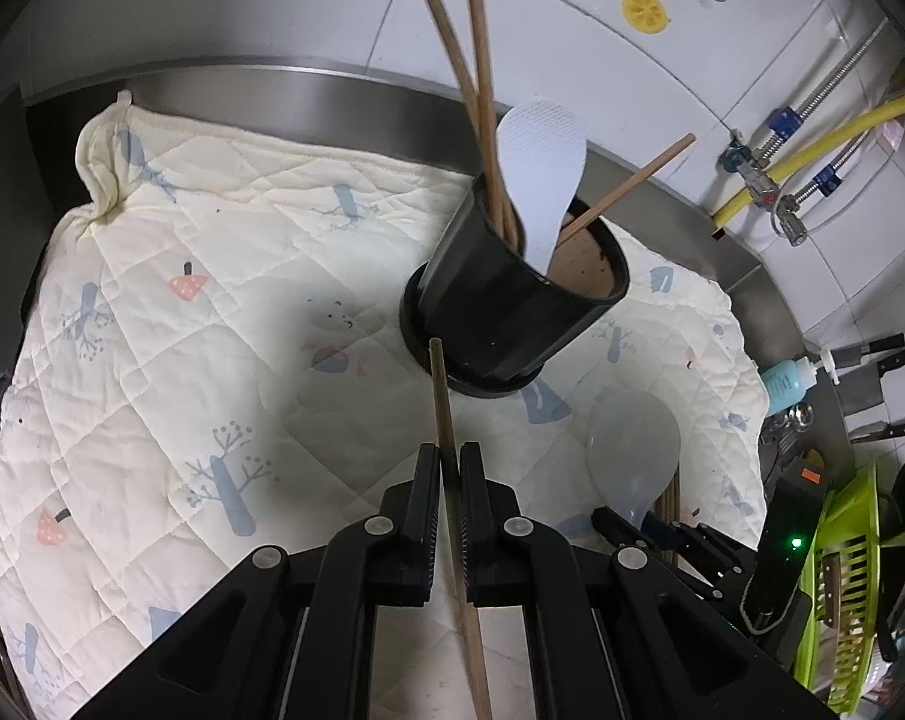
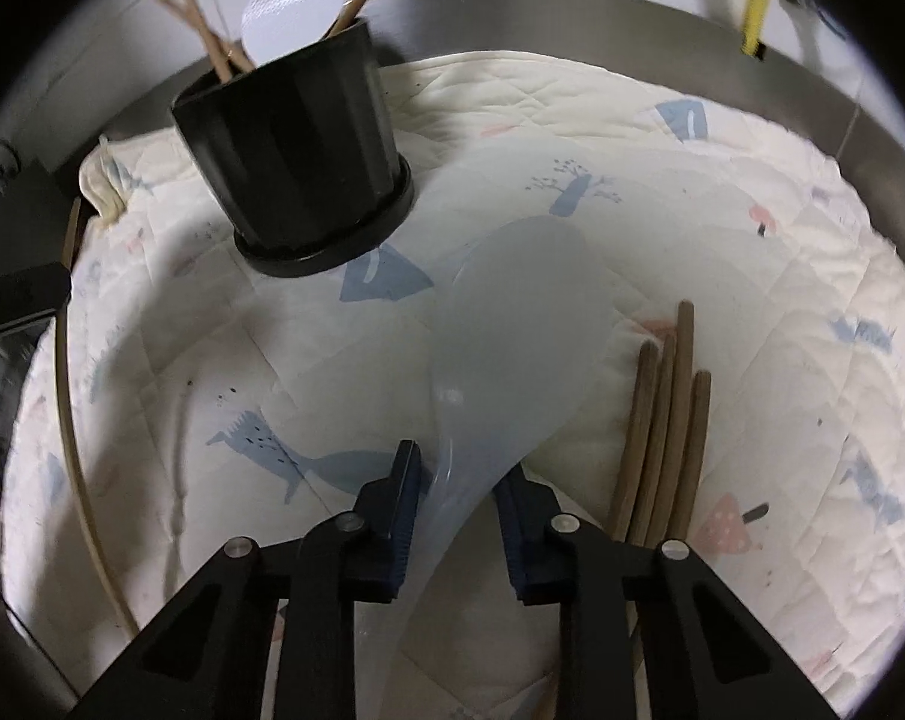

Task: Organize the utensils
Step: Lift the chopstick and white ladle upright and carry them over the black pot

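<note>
While the left gripper (image 1: 449, 468) clamps a brown wooden chopstick (image 1: 446, 420), the right gripper (image 2: 461, 471) pinches a translucent plastic rice paddle (image 2: 512, 324).

A home kitchen: white wall tiles (image 1: 512, 30), knives (image 1: 884, 354) at right, a green dish rack (image 1: 848, 570), gas pipes (image 1: 812, 138) upper right.

Both fisheye views bend strongly toward dark vignetted corners. Soft overhead light casts grey shadows on the quilted mat (image 1: 152, 312). The right view is slightly motion-blurred, especially the translucent rice paddle (image 2: 512, 324).
</note>
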Action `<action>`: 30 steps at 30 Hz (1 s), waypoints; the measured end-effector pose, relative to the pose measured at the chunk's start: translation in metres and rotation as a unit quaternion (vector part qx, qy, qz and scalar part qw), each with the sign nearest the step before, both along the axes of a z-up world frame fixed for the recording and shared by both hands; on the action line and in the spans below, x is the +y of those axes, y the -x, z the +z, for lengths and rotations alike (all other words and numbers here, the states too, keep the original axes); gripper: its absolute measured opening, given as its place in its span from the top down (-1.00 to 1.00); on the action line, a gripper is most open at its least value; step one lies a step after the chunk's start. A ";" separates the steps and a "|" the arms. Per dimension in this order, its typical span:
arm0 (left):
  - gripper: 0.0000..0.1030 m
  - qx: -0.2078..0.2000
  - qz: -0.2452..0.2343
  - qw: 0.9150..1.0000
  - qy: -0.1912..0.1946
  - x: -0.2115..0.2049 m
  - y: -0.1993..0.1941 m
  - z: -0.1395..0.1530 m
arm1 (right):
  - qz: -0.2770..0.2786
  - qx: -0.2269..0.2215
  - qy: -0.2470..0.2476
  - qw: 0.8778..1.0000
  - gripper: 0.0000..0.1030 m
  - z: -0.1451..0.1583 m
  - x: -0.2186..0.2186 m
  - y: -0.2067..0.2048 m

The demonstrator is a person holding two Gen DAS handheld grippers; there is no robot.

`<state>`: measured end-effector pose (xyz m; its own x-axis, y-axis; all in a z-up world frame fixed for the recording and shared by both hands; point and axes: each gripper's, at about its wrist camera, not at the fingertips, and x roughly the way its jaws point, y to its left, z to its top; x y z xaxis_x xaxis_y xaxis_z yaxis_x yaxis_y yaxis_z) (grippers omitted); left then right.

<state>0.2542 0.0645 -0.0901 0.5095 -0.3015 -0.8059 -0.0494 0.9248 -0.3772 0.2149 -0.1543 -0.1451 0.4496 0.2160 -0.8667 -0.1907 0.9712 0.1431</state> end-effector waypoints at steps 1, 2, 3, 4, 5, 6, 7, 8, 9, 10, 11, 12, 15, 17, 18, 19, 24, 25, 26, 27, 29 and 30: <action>0.89 -0.003 -0.001 1.000 0.000 -0.001 0.001 0.002 | -0.002 -0.001 -0.015 1.000 0.48 0.000 -0.004 0.001; 0.89 -0.007 -0.003 1.000 0.002 -0.001 0.002 0.004 | -0.004 -0.003 -0.029 1.000 0.50 0.001 -0.006 0.003; 0.89 -0.011 -0.004 1.000 0.002 -0.002 0.003 0.007 | -0.007 -0.005 -0.035 0.999 0.51 0.002 -0.007 0.005; 0.89 -0.014 -0.005 1.000 0.001 -0.003 0.004 0.009 | -0.007 -0.010 -0.044 0.999 0.51 0.004 -0.008 0.007; 0.89 -0.017 -0.007 1.000 0.000 -0.004 0.006 0.012 | -0.007 -0.014 -0.052 0.999 0.52 0.005 -0.009 0.008; 0.89 -0.022 -0.008 1.000 0.000 -0.004 0.007 0.015 | -0.008 -0.019 -0.060 0.998 0.53 0.007 -0.010 0.010; 0.89 -0.026 -0.009 1.000 -0.001 -0.005 0.009 0.018 | -0.008 -0.025 -0.069 0.997 0.53 0.010 -0.011 0.012; 0.89 -0.031 -0.010 0.999 -0.004 -0.006 0.011 0.021 | -0.005 -0.031 -0.079 0.996 0.55 0.012 -0.012 0.013; 0.89 -0.035 -0.011 0.999 -0.004 -0.006 0.012 0.024 | -0.005 -0.037 -0.087 0.995 0.56 0.015 -0.013 0.016; 0.90 -0.039 -0.012 0.999 -0.002 -0.006 0.014 0.027 | -0.004 -0.043 -0.094 0.995 0.56 0.018 -0.013 0.018; 0.90 -0.044 -0.013 0.999 -0.001 -0.007 0.016 0.031 | -0.002 -0.050 -0.101 0.994 0.57 0.021 -0.013 0.020; 0.90 -0.049 -0.014 0.999 -0.003 -0.008 0.018 0.034 | 0.000 -0.056 -0.106 0.993 0.58 0.023 -0.014 0.022; 0.90 -0.062 -0.016 0.998 0.000 -0.008 0.023 0.046 | 0.009 -0.077 -0.117 0.990 0.59 0.033 -0.014 0.030; 0.90 -0.071 -0.018 0.997 0.000 -0.009 0.026 0.053 | 0.012 -0.088 -0.125 0.988 0.60 0.038 -0.015 0.035; 0.90 -0.074 -0.018 0.997 0.001 -0.009 0.027 0.056 | 0.012 -0.091 -0.126 0.988 0.60 0.040 -0.015 0.036; 0.90 -0.079 -0.018 0.997 0.002 -0.009 0.029 0.060 | 0.014 -0.095 -0.126 0.987 0.63 0.043 -0.015 0.038; 0.90 -0.100 -0.020 0.995 0.003 -0.011 0.035 0.077 | 0.019 -0.111 -0.131 0.985 0.64 0.053 -0.018 0.047; 0.90 -0.102 -0.020 0.995 0.004 -0.011 0.036 0.080 | 0.019 -0.111 -0.135 0.984 0.64 0.055 -0.019 0.048; 0.90 -0.103 -0.020 0.994 0.006 -0.011 0.036 0.081 | 0.020 -0.112 -0.138 0.984 0.64 0.057 -0.020 0.049; 0.90 -0.107 -0.020 0.994 0.007 -0.011 0.038 0.085 | 0.020 -0.114 -0.137 0.984 0.64 0.058 -0.020 0.050; 0.90 -0.113 -0.023 0.993 0.009 -0.012 0.039 0.090 | 0.024 -0.122 -0.132 0.983 0.64 0.064 -0.021 0.053; 0.90 -0.118 -0.023 0.993 0.010 -0.012 0.039 0.094 | 0.023 -0.124 -0.132 0.983 0.64 0.066 -0.020 0.053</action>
<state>0.2149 0.0523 0.0042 0.6687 -0.3435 -0.6594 0.0855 0.9165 -0.3907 0.1621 -0.1740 -0.0795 0.6251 0.4432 -0.6425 -0.2946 0.8962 0.3316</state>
